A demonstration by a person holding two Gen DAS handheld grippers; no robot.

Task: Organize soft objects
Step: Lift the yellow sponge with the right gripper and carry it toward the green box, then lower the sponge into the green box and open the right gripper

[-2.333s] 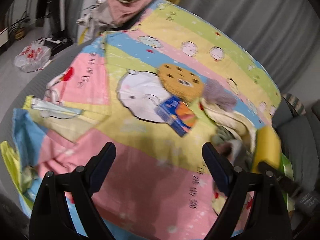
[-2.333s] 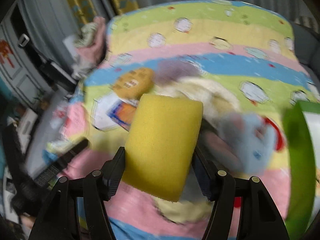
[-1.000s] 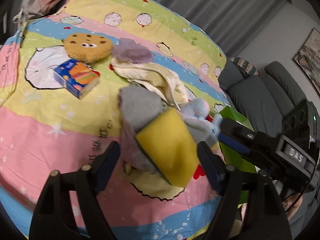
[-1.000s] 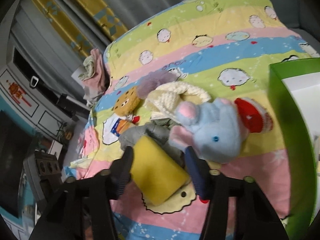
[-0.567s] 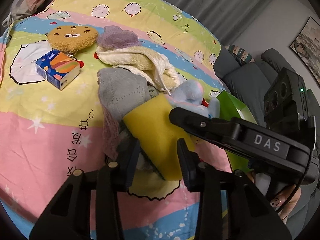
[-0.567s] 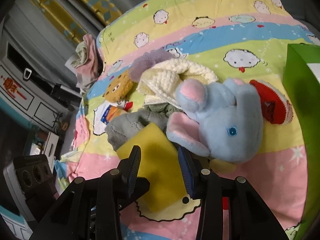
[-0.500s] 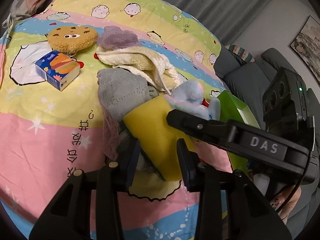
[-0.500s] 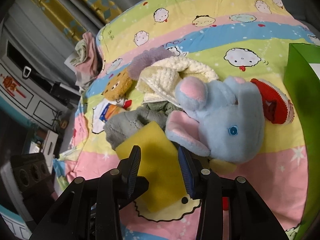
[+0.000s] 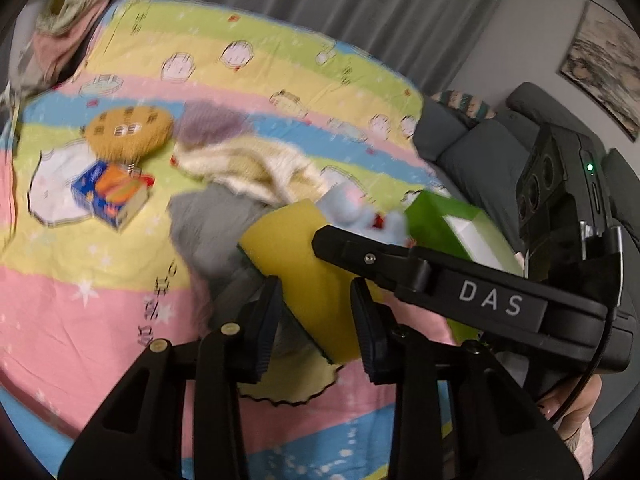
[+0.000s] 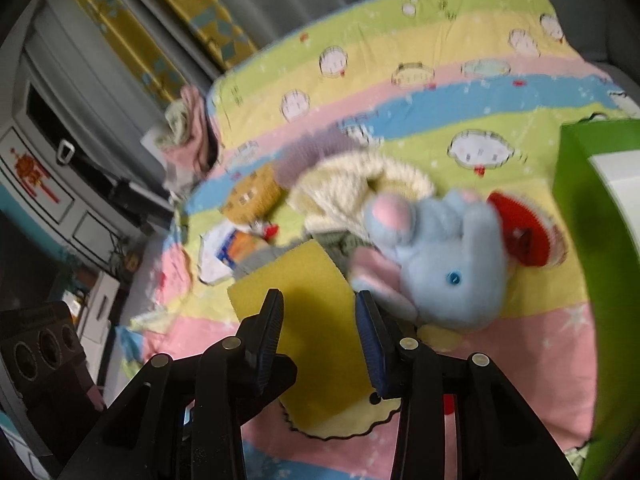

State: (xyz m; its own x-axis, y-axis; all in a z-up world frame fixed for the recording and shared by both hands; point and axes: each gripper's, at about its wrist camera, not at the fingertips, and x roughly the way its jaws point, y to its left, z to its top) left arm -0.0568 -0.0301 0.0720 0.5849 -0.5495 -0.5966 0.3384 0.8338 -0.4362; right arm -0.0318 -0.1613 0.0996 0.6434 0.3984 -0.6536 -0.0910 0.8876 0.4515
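Left wrist view: left gripper [image 9: 316, 320] clamps yellow sponge [image 9: 308, 268]; right gripper [image 10: 320, 320] also pinches it, above the striped blanket's [image 9: 100, 300] near edge, beside green box [image 9: 444, 224].

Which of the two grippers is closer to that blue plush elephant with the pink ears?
Right. The right gripper, holding the yellow foam sponge, sits just beside the blue plush elephant. The left gripper grips the same sponge from the side away from the elephant, farther off.

Grey curtains [image 9: 360, 12], a grey sofa [image 9: 480, 152], a framed picture [image 9: 604, 68] on the wall.
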